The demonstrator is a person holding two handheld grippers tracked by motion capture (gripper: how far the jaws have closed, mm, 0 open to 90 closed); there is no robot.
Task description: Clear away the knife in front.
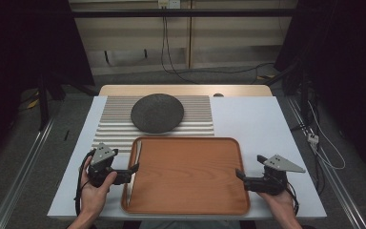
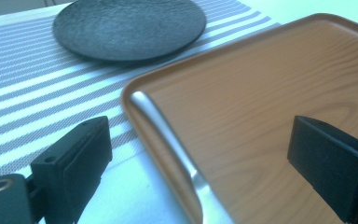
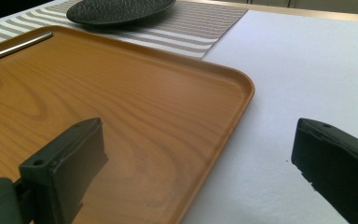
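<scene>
Tray: the wooden-look tray [image 1: 186, 176] lies flat on the near middle of the white surface [image 1: 262, 129], its far rim just overlapping the striped placemat [image 1: 119, 126].
Left gripper: the left gripper [image 1: 134, 168] is spread wide, one jaw outside the tray's left rim, the other over the tray floor; it grips nothing.
Right gripper: the right gripper [image 1: 238, 173] is likewise agape, straddling the tray's right rim, and empty.
How the tray will handle: it looks stiff and fairly light, with a smooth, glossy laminate face, likely slick under the pads. It is wide and shallow, so a one-sided lift would probably tip it.
Where to take hold: the raised rim at mid-length on each long side, both grippers pinching at once and level.
Loose item: a slim metal utensil [image 1: 134, 172] lies inside the tray along its left rim, in the left gripper view running between the jaws. I cannot tell what kind it is. It would likely slide or rattle if the tray tilts, and it could get pinched with the rim.
Plate: a dark, rough-textured plate [image 1: 157, 112] sits on the placemat beyond the tray, apart from it. It may be ceramic and brittle, worth steering clear of.
In the way: nothing sits between either gripper and the rims; the placemat edge under the far rim may drag.
</scene>
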